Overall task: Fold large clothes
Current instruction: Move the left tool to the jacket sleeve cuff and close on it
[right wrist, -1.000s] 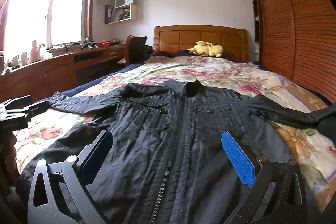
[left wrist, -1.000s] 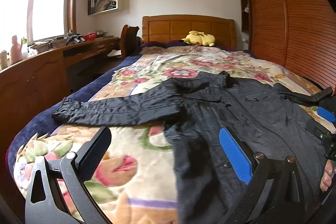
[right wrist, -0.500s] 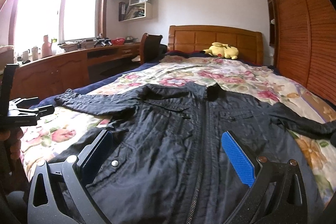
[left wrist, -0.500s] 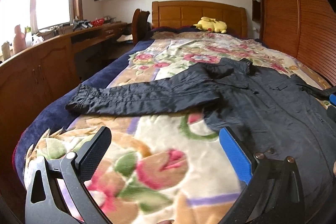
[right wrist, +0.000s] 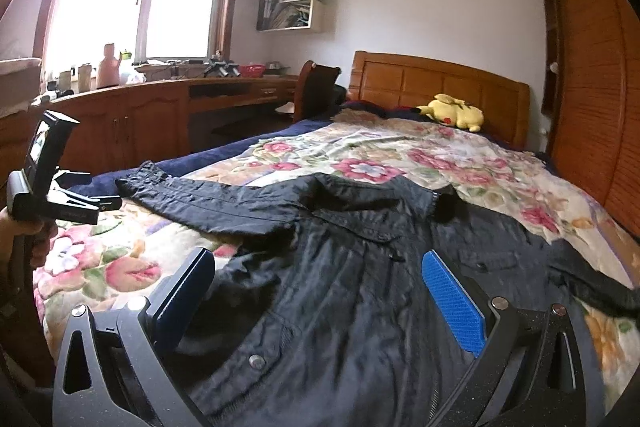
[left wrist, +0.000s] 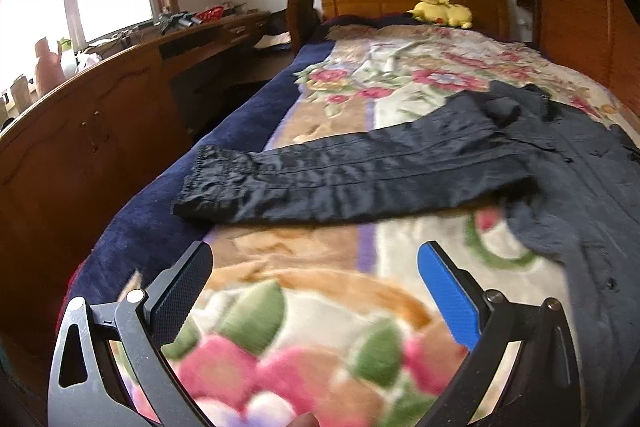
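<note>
left claw (left wrist: 314,285) swung toward jacket (right wrist: 360,287) sleeve | both claws spread, empty | floral blanket (left wrist: 420,75), wooden headboard (right wrist: 436,83)

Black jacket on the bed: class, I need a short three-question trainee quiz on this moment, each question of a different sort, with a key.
1. True or false: the black jacket lies spread on the floral blanket with its front zip facing up.
2. Multiple choice: the left gripper is (A) shut on a sleeve, (B) open above the blanket, short of the sleeve cuff, (C) out of view.
3. Fill in: the yellow plush toy rests near the bed's ____.

Key: 1 true; 2 B; 3 headboard. Also note that the right gripper is open over the jacket's front.
</note>
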